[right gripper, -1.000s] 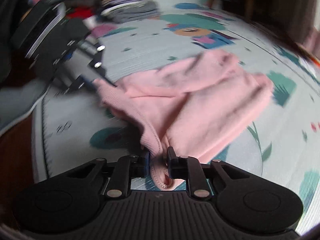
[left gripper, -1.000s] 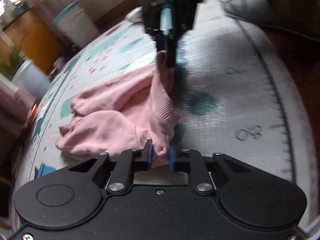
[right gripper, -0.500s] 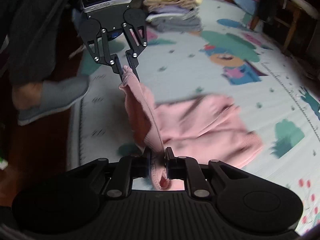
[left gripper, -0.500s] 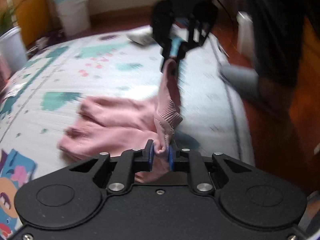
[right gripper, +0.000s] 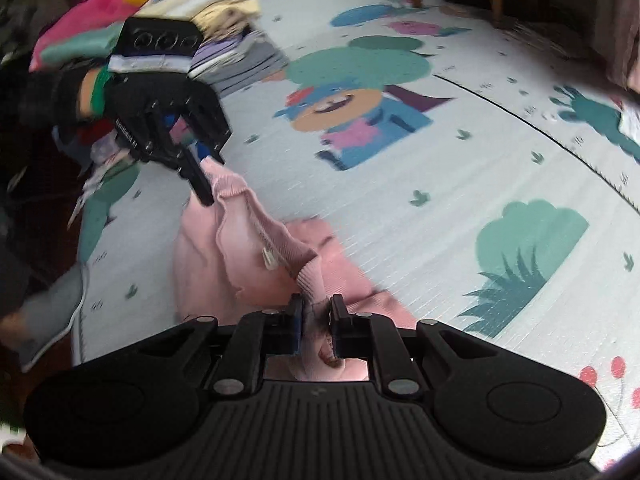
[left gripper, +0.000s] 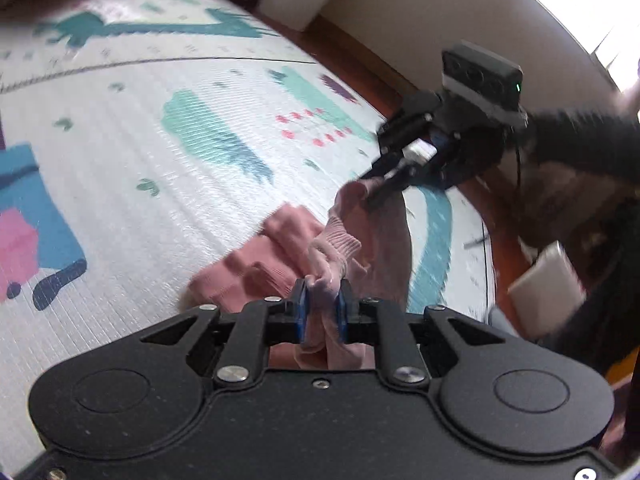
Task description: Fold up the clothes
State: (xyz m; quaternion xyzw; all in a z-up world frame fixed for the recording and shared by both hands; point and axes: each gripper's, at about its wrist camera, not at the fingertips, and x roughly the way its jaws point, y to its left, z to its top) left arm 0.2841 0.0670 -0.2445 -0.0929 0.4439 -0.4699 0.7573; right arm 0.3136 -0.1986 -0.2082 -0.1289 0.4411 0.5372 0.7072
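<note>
Holding a pink garment by one ribbed edge, both grippers have it partly lifted off the play mat. Left gripper: jaws nearly closed, pinching a bunched fold of the ribbed hem. Right gripper: jaws likewise almost closed on a fold of the same edge, cloth trailing out behind the pads. The stretch of hem between the two grips sags rather than running taut. Rest of the garment lies crumpled on the mat below, not spread flat; sleeves cannot be told apart in the heap.

Progress, as judged: this piece is at the pick-up and straighten stage. No fold in it yet. Remaining: pull the edge straight, lay the body flat, fold, then move it aside. A stack of folded clothes sits at the far end of the mat in the right wrist view, so other items appear done. Loose coloured items beside that stack look unsorted; blur prevents certainty.
</note>
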